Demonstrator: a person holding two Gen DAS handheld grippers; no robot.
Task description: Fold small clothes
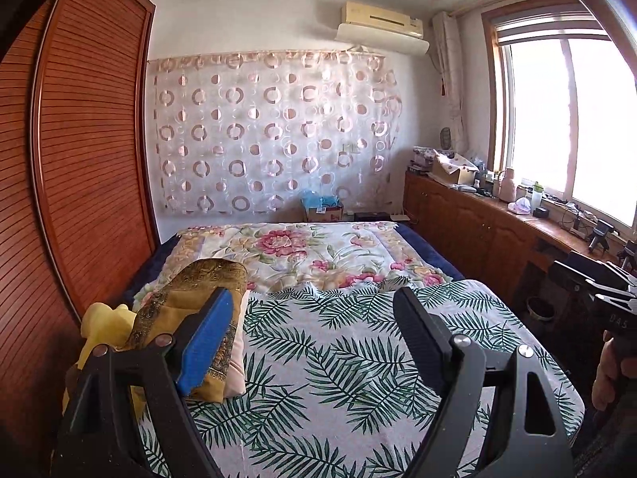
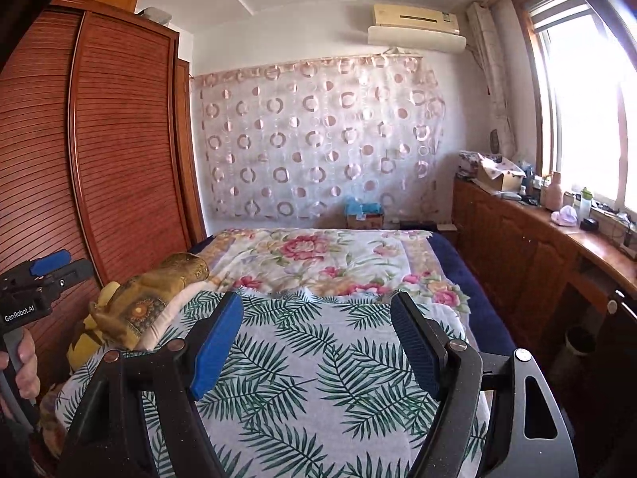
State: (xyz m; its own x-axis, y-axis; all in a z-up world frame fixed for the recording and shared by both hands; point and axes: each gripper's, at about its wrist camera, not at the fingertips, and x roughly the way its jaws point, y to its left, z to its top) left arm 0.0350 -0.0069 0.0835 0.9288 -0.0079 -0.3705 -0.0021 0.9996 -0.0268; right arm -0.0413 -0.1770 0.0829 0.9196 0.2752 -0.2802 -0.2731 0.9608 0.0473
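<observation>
My left gripper [image 1: 314, 298] hangs open over the bed with nothing between its blue pads; a hand holds it at the left edge of the right wrist view [image 2: 67, 265]. My right gripper [image 2: 316, 302] is open and empty too, and it shows at the right edge of the left wrist view [image 1: 589, 279]. Below both lies a white sheet with green leaves [image 1: 318, 366] [image 2: 302, 358]. On its left side sits a pile of cloth: a gold patterned piece [image 1: 207, 275] [image 2: 159, 286] on a pale pink one [image 1: 235, 358], with a yellow item [image 1: 107, 326] [image 2: 79, 350] beside it.
A floral quilt [image 1: 310, 251] covers the far half of the bed. A slatted wooden wardrobe [image 1: 79, 159] runs along the left. A wooden cabinet [image 1: 477, 231] with clutter on top stands under the window on the right. A cardboard box [image 1: 322, 209] sits behind the bed.
</observation>
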